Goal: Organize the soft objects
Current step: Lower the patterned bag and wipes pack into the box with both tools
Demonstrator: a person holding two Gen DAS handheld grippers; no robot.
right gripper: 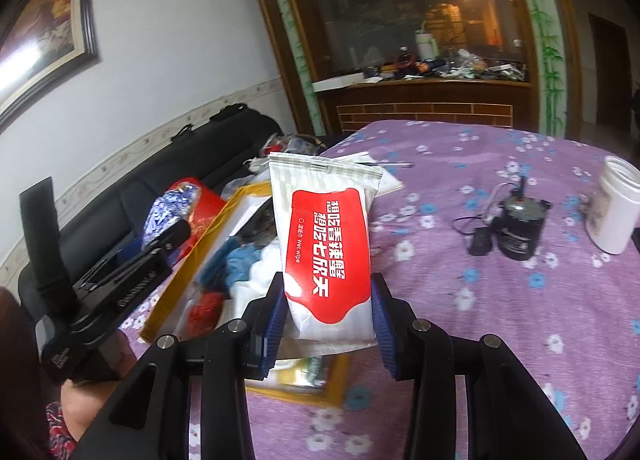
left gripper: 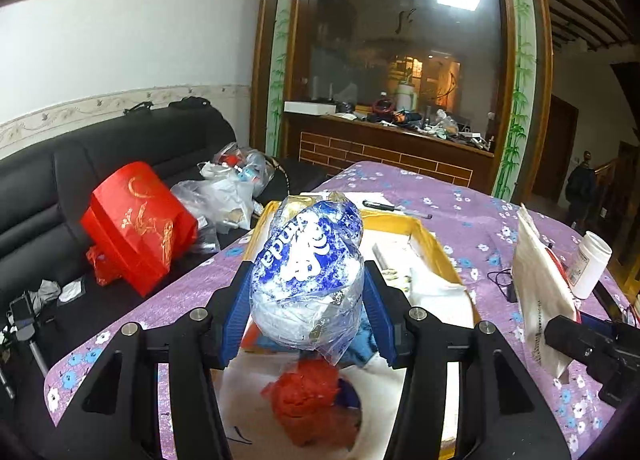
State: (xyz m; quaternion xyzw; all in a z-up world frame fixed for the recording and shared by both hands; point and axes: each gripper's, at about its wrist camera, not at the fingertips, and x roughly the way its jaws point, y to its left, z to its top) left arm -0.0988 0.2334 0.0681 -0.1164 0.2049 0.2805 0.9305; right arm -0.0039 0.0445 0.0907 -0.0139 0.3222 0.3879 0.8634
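My left gripper is shut on a blue-and-white plastic tissue pack, held above a yellow-rimmed box on the purple flowered table. A red soft bundle lies in the box below it. My right gripper is shut on a red-and-white wet wipe pack, held upright over the box's near corner. Blue, white and red soft items lie in the box. The left gripper with the tissue pack shows at left in the right wrist view.
A white jar and a small black motor with a wire stand on the table at right. A black sofa at left holds a red gift bag and plastic bags. A pen lies beyond the box.
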